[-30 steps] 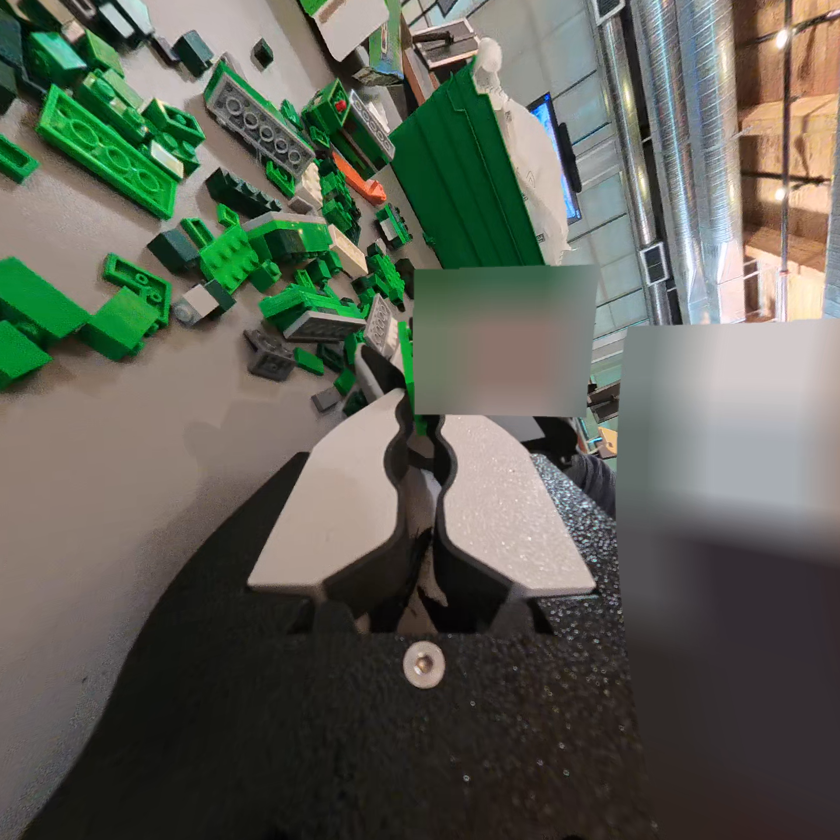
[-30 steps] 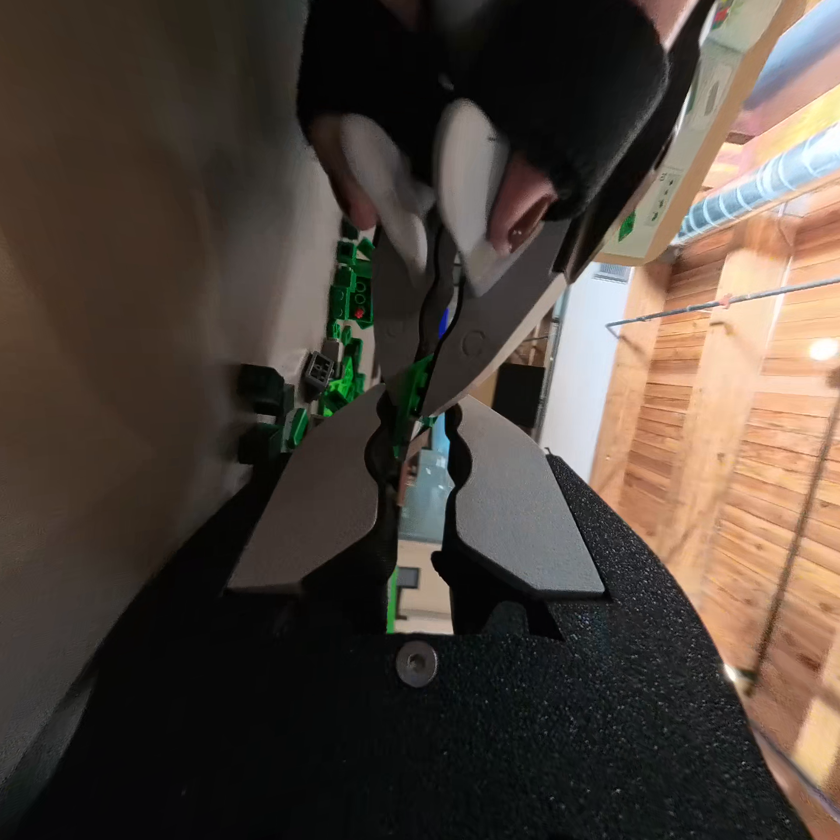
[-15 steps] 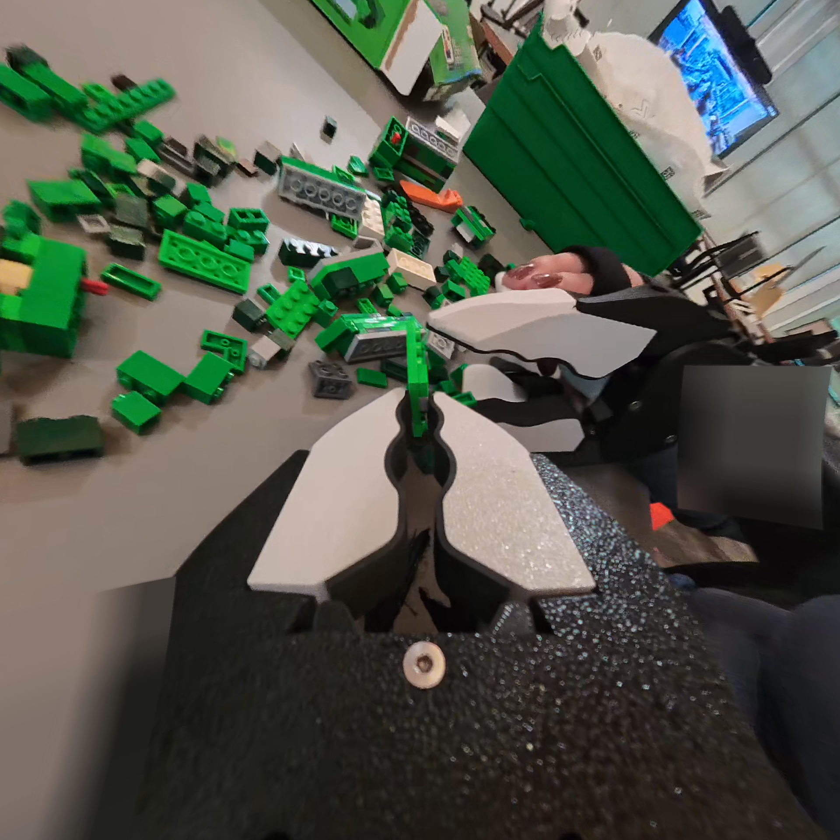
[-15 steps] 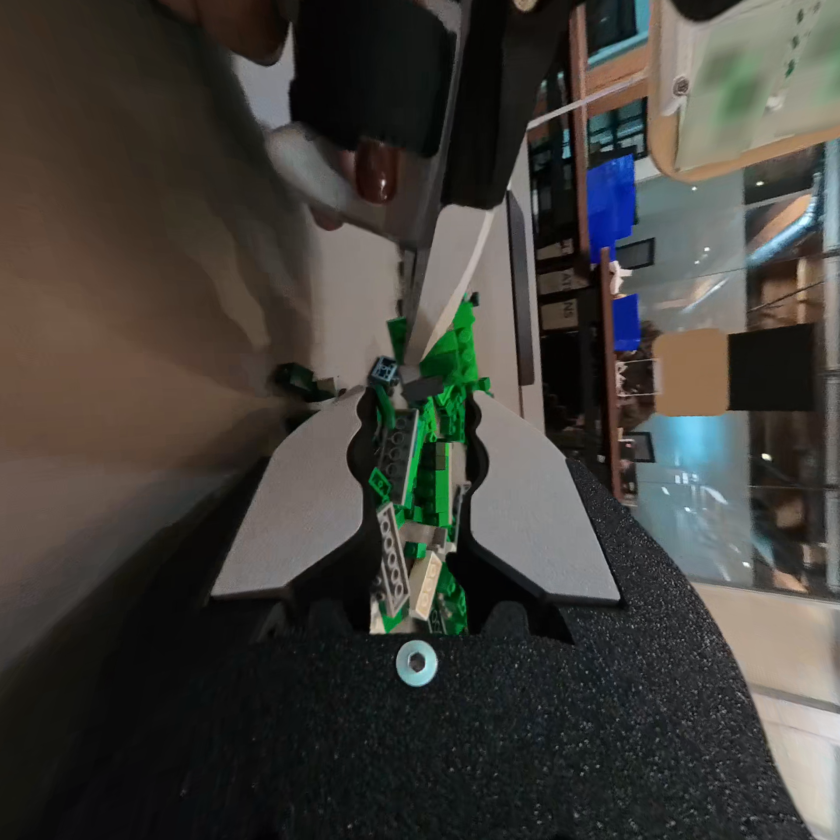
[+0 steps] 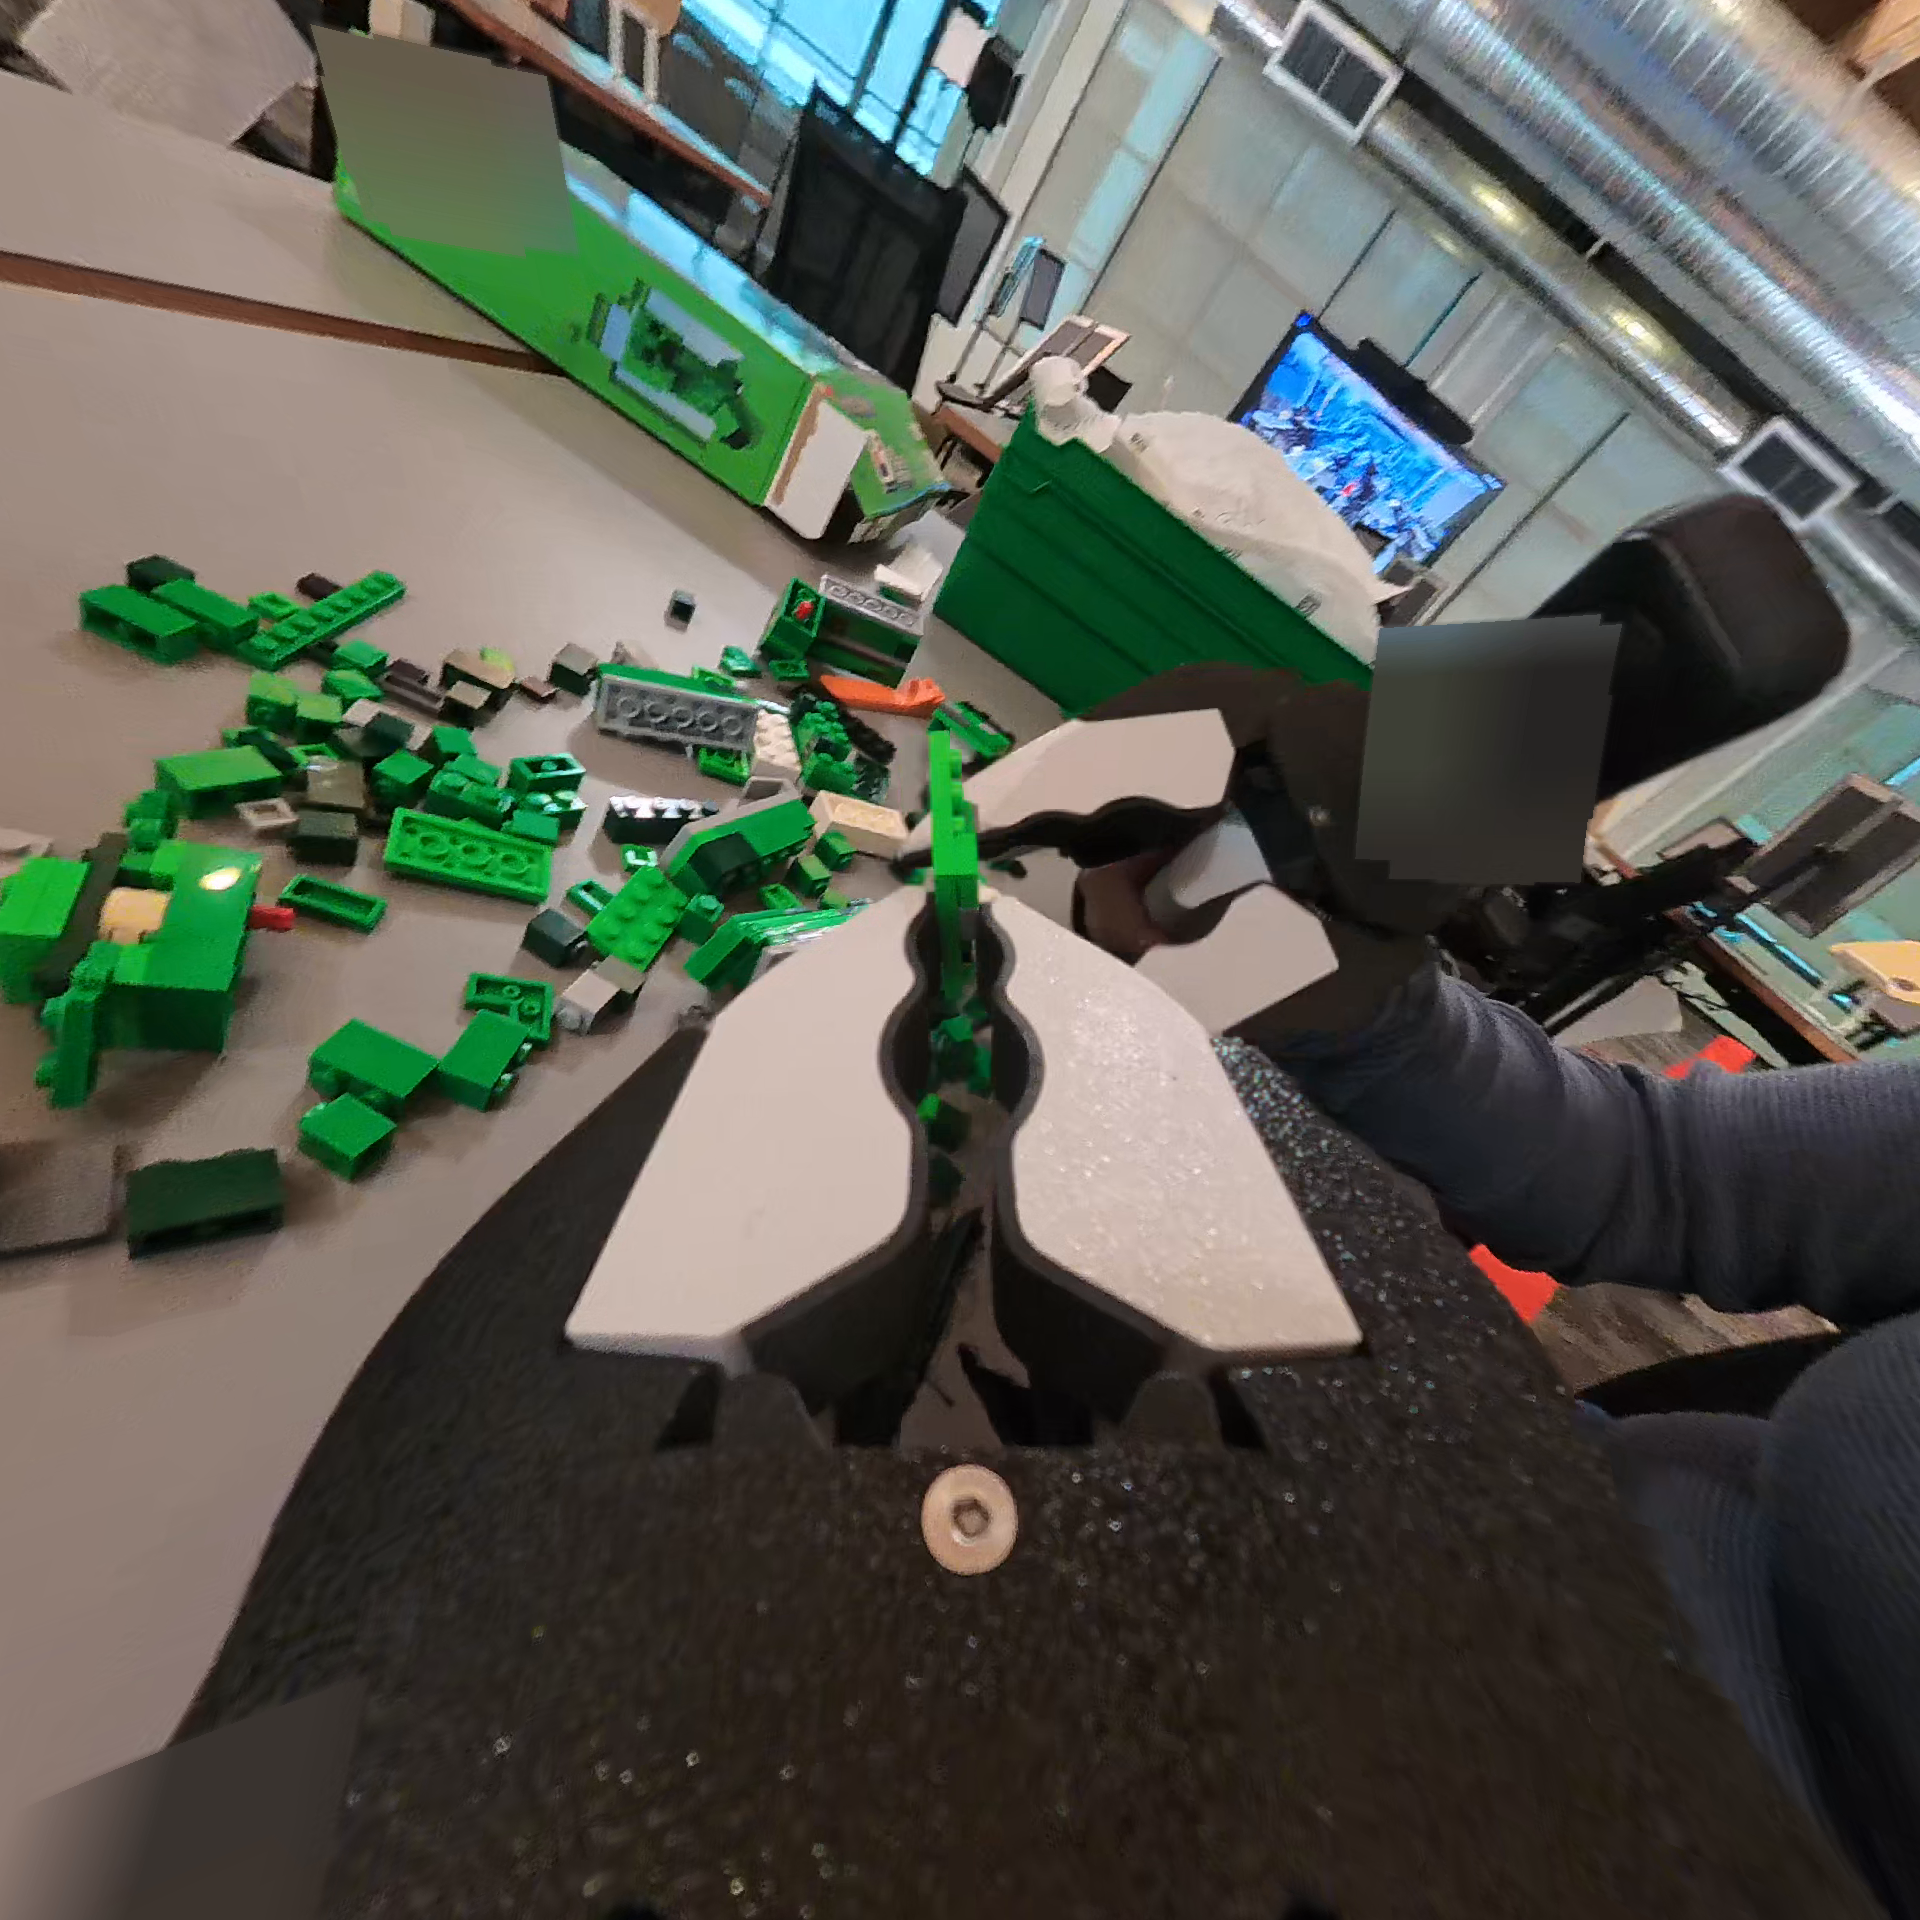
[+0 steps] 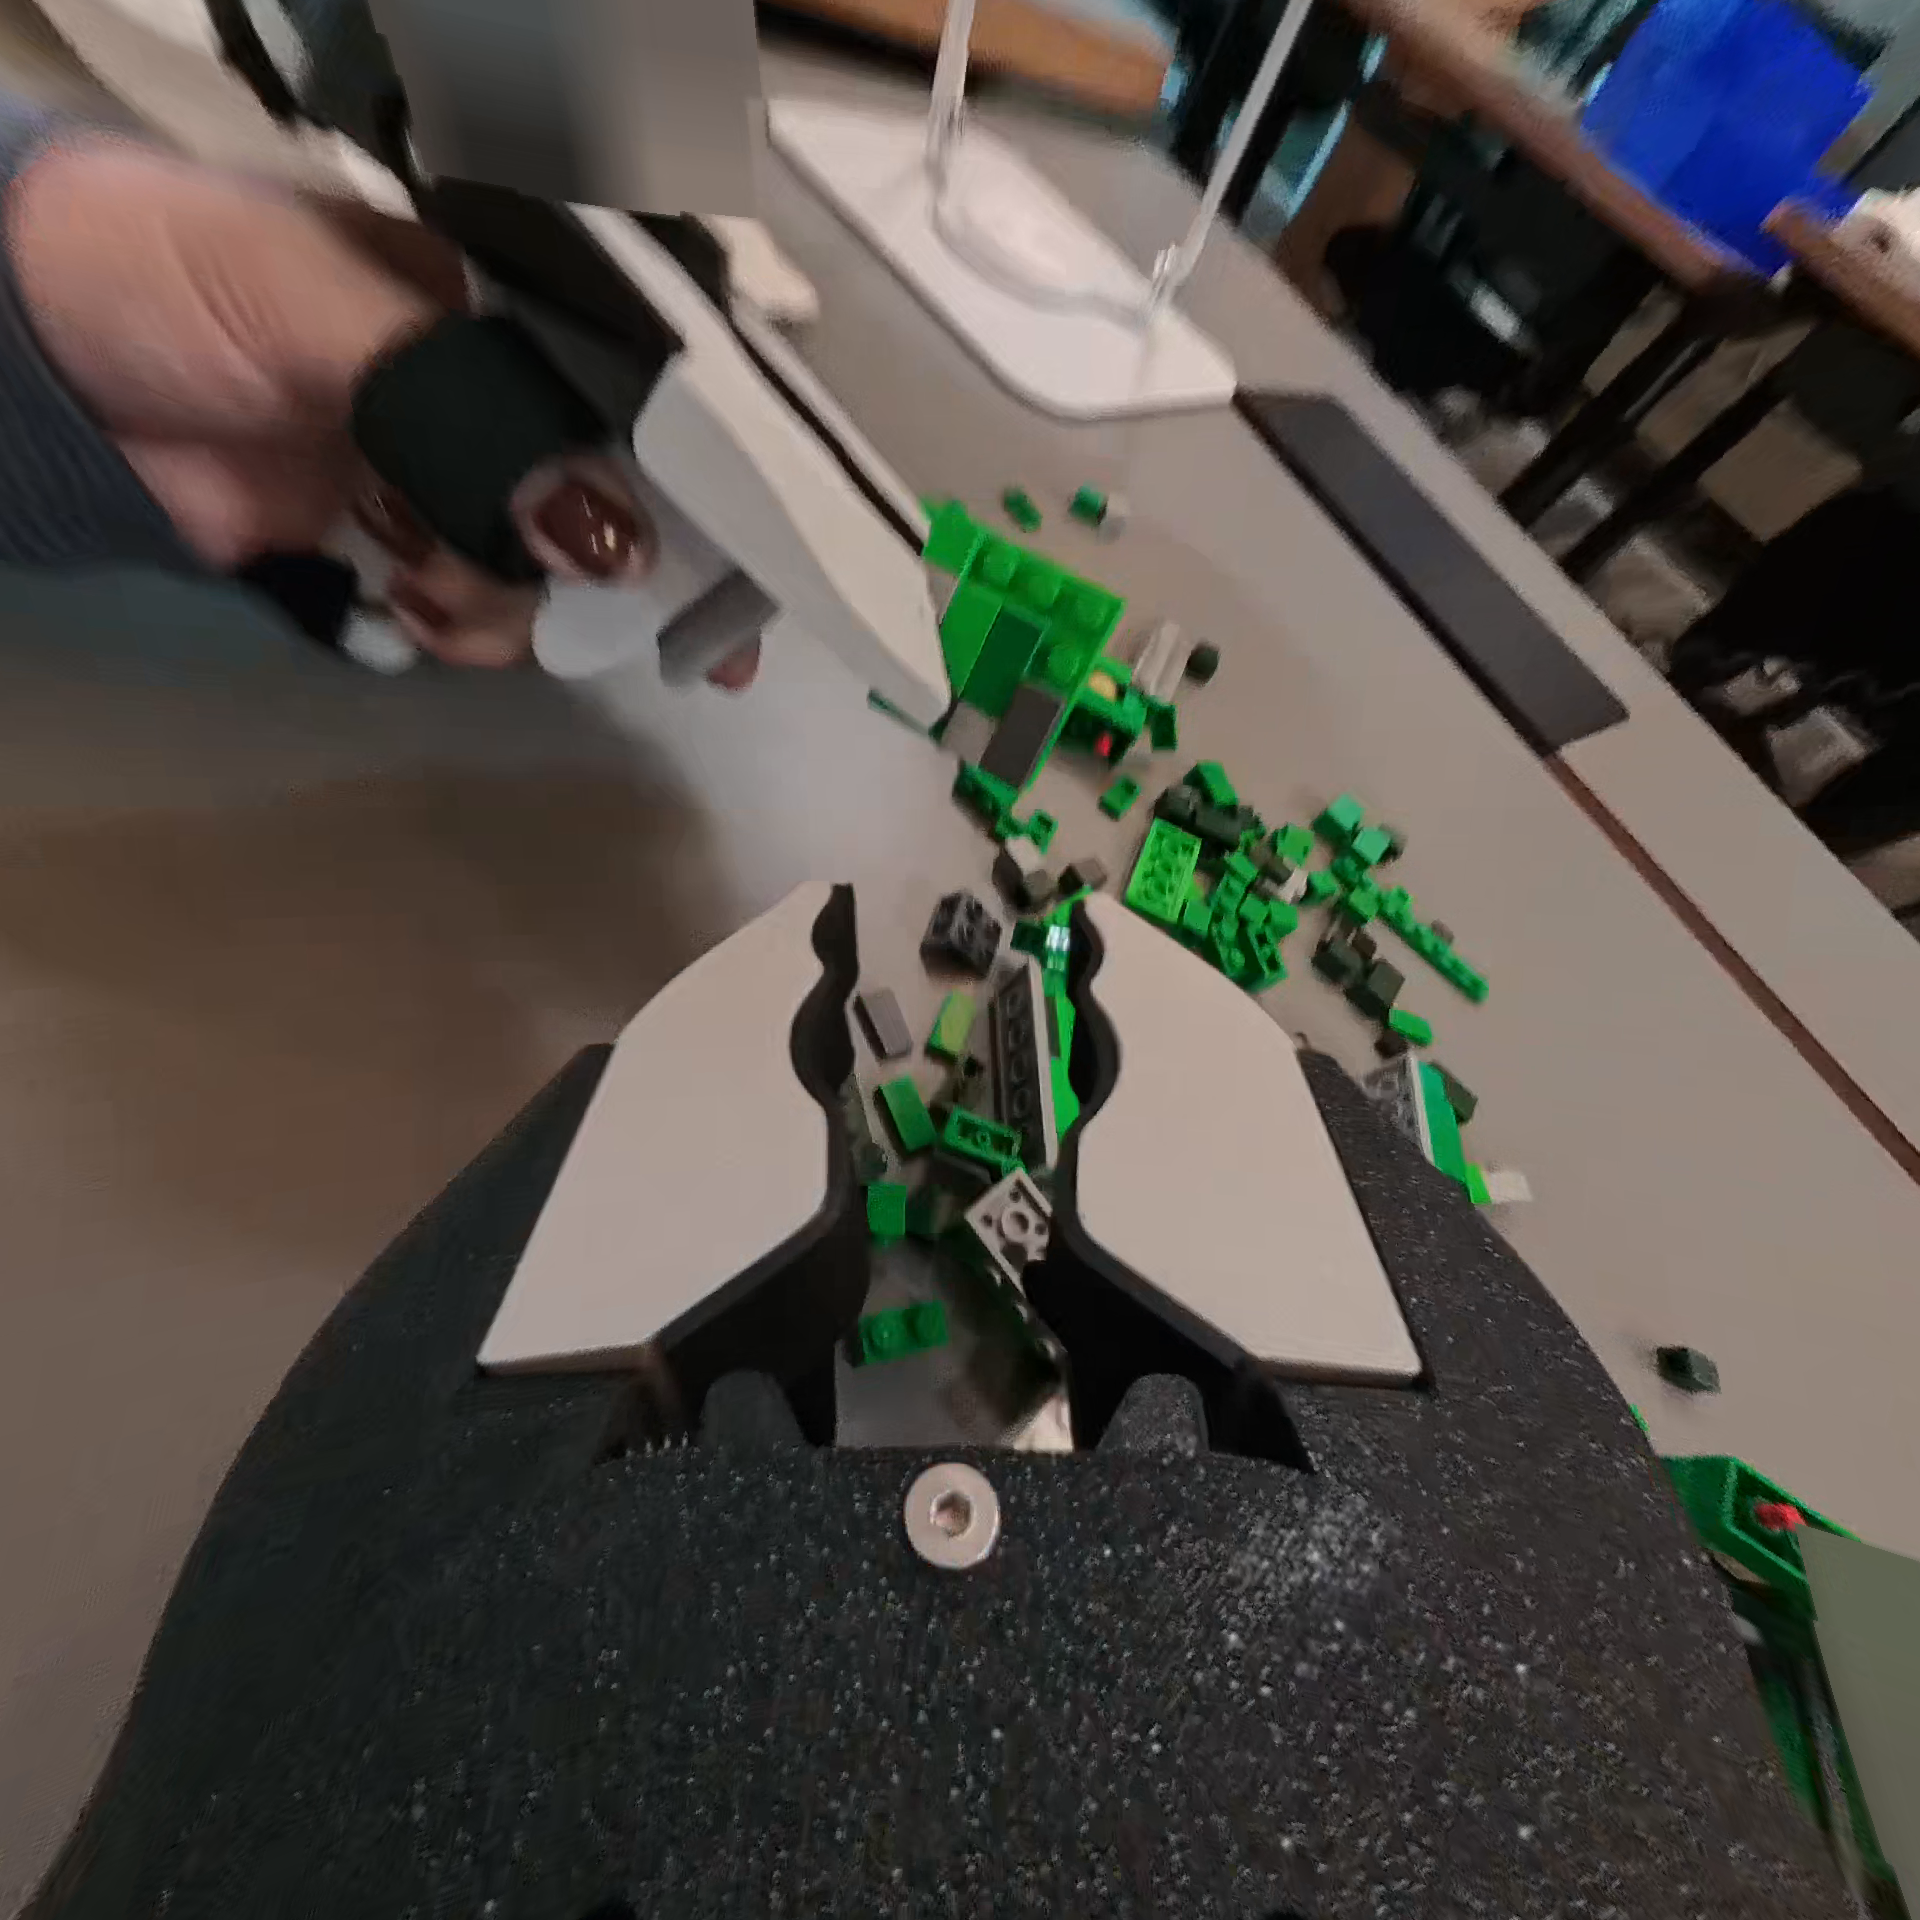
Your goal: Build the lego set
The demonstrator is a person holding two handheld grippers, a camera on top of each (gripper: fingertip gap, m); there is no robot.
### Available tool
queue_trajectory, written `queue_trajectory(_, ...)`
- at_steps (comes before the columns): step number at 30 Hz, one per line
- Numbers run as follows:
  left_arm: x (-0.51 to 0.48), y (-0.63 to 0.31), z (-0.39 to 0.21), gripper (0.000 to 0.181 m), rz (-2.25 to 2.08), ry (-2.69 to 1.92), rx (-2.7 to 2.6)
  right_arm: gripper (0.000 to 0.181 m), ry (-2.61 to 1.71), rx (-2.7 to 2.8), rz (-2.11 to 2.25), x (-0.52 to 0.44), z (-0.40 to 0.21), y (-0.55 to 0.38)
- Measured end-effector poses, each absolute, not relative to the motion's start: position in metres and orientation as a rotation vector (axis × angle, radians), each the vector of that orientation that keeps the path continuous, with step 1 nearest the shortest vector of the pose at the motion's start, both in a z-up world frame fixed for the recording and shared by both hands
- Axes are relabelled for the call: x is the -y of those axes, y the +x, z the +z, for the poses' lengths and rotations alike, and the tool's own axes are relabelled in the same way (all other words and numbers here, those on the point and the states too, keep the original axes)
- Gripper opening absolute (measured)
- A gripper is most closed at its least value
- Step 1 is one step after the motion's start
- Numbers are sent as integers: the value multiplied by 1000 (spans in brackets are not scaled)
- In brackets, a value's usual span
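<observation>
Above the grey table (image 5: 436,499), left gripper (image 5: 951,899) jaws pinching green plate (image 5: 943,810), right gripper (image 6: 961,909) jaws apart, empty.

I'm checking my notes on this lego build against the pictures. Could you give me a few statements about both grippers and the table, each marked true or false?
1. The left gripper is shut on a green plate. True.
2. The right gripper grips a grey brick. False: its jaws are open and empty.
3. An orange piece lies among the bricks. True.
4. The green box stands upright. False: it lies flat on the table.
</observation>
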State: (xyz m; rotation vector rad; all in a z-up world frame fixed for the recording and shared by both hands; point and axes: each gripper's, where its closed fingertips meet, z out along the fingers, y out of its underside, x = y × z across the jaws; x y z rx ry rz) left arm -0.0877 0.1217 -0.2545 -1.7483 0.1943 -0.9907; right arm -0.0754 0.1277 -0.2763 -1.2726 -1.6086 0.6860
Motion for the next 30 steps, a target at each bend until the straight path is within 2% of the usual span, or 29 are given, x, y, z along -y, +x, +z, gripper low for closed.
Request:
queue_trajectory(3, -118, -79, -251, 6, -1035, -1718, -250, 26, -1226, 1518, 771, -123, -258, -77)
queue_trajectory(8, -115, -72, -250, 6, -1019, -1719, -314, 18, -1189, 1510, 805, -119, -254, -77)
queue_trajectory(17, -117, -76, -259, 6, -1112, -1796, -176, 9, -846, 1593, 157, -131, -266, -78)
queue_trajectory(24, -116, -76, -263, 6, -1061, -1826, -227, 8, -1002, 1597, 479, -128, -272, -79)
queue_trajectory(30, -116, -76, -269, 6, -1039, -1866, -254, 23, -925, 1611, 352, -128, -273, -80)
